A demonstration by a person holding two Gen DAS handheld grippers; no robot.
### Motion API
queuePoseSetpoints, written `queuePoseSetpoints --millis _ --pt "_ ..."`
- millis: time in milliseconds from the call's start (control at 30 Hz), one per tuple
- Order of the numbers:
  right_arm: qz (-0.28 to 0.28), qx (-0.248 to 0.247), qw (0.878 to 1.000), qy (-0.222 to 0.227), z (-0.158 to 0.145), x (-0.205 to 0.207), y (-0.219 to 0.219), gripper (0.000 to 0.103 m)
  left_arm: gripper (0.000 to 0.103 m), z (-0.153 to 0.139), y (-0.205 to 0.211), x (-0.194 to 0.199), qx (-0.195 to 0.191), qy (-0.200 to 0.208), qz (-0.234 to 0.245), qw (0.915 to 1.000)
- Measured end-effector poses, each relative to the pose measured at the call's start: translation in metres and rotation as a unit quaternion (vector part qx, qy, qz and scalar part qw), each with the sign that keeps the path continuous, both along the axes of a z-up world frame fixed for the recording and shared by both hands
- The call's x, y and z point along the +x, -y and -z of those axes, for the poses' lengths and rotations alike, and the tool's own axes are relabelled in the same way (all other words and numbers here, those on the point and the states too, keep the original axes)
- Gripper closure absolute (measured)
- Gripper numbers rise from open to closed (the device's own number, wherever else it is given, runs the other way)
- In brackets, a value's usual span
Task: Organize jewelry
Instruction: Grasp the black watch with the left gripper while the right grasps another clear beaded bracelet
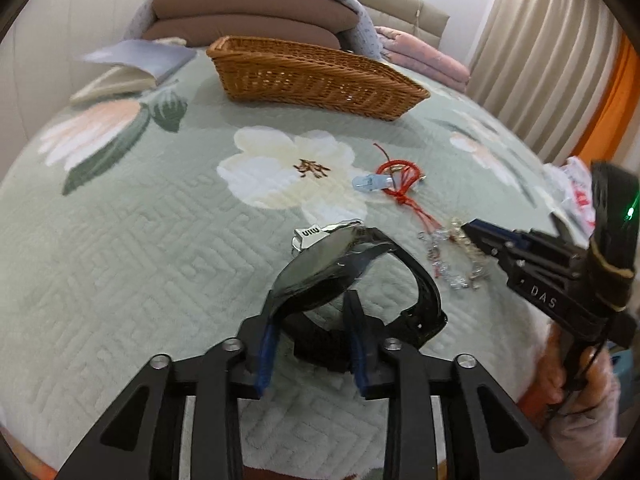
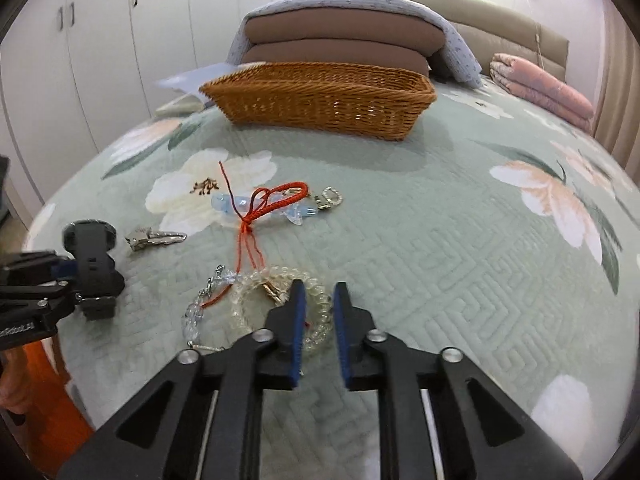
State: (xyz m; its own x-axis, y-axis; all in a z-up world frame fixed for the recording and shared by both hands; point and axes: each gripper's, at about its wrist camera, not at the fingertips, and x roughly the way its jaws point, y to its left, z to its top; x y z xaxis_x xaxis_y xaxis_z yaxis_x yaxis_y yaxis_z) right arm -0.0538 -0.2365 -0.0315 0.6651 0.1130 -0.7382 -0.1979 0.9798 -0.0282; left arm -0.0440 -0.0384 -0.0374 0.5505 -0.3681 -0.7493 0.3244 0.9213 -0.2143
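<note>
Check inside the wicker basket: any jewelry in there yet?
Cannot tell. Both views show only the wicker basket from the side; its near wall hides the floor. Nothing pokes above the rim, and pieces like the clear bead bracelet lie on the bedspread.

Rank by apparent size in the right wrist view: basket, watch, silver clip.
1. basket, clearly largest though farthest.
2. watch, held by the left gripper.
3. silver clip, smallest.

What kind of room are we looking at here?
Most likely a bedroom: a quilted floral bedspread covers a bed, stacked brown pillows sit against a padded headboard, and white wardrobe doors line the wall.
</note>
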Motion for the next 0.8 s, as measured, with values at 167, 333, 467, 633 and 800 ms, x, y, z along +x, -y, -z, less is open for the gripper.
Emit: queuePoseSetpoints --millis 167,333,467,633,800 --pt "0.002 0.015 1.000 0.002 -0.002 0.003 0.003 0.092 0.091 -0.003 -0.006 0.000 -0.012 0.008 -0.002 0.9999" --pt "0.018 0.062 0.998 0.012 -0.010 0.002 0.021 0.092 0.094 -0.005 -0.009 0.003 -0.033 0.010 0.001 0.9994" --pt "0.029 0.081 0.996 0.029 -0.022 0.000 0.031 0.092 0.098 -0.011 -0.008 0.003 -0.047 0.019 0.003 0.9987" --pt "0.032 0.089 0.995 0.042 -0.035 0.002 0.034 0.092 0.099 -0.016 -0.008 0.010 -0.050 0.025 -0.001 0.9984" --pt "0.032 0.091 0.994 0.050 -0.042 0.006 0.031 0.092 0.099 -0.021 -0.013 0.016 -0.058 0.032 -0.013 0.9977"
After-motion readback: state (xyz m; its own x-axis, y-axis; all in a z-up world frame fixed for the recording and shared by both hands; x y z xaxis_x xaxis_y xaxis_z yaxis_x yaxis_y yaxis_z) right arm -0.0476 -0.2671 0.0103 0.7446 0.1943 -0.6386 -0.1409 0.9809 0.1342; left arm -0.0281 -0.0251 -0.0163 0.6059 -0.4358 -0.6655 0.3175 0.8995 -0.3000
